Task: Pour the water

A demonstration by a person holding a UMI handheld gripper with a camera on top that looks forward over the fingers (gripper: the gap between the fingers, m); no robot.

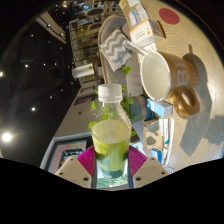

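Observation:
My gripper (111, 163) is shut on a clear plastic bottle (110, 130) with a white cap and a green label. Both pink pads (88, 159) press its sides. The view is rolled, so the bottle is tilted with its cap toward a brown-handled mug (160, 78). The mug has a white inside and its open mouth faces the bottle's cap, just beyond and to the right of it. The mug stands on a white table (195, 60).
A white and grey zigzag cloth (116, 42) lies beyond the mug. Boxes and packets (140, 25) sit past it on the table, along with a red round lid (170, 16). A dark floor (40, 70) lies off the table's edge.

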